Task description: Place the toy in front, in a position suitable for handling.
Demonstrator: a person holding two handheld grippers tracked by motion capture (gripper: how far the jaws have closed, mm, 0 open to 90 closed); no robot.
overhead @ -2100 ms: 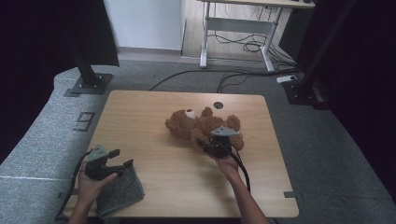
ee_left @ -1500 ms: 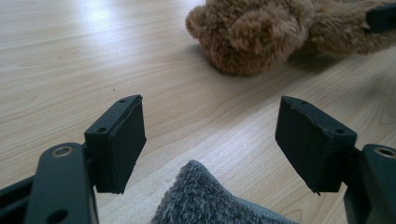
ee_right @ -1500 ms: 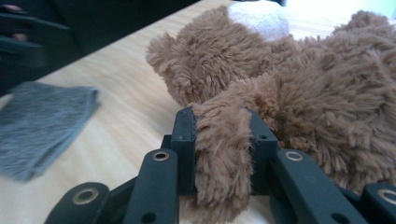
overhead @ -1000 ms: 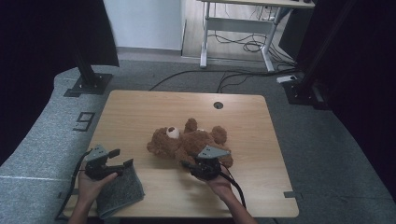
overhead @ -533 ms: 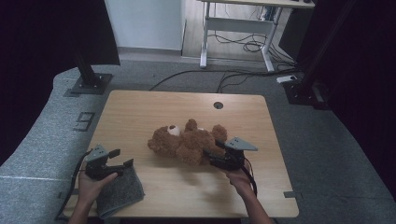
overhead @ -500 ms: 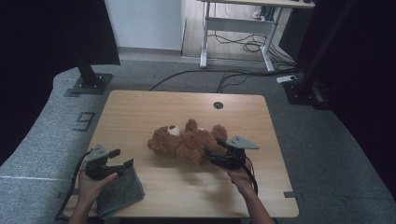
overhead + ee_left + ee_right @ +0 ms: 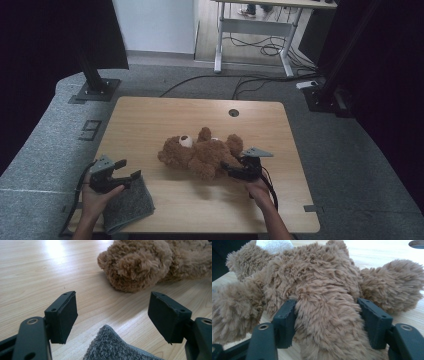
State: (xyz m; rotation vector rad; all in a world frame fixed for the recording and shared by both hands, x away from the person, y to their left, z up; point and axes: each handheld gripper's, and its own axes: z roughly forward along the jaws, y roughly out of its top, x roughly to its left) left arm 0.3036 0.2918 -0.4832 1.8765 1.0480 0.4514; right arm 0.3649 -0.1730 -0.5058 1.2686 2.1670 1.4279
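Note:
A brown teddy bear (image 7: 202, 155) lies on its back at the middle of the wooden table (image 7: 165, 120), head toward the left. My right gripper (image 7: 227, 167) reaches in level from the bear's right side. Its jaws have just been closing, and in the right gripper view both pads (image 7: 287, 320) press into the fur of one plush limb (image 7: 324, 322). My left gripper (image 7: 129, 169) rests at the near left corner over a grey fuzzy cloth (image 7: 127, 207). Its jaws stand wide open and hold nothing (image 7: 112, 315), with the cloth's edge (image 7: 112, 347) below them and the bear's head (image 7: 135, 267) ahead.
A round cable hole (image 7: 233, 112) sits near the table's far edge. Black stand bases (image 7: 95, 90) and cables lie on the grey floor beyond the table. Bare wood stretches across the far half and the left of the tabletop.
The bear was dragged toward the near left side of the table. The right gripper then let go, slid right along the bear and closed around a limb. The left gripper stayed put.

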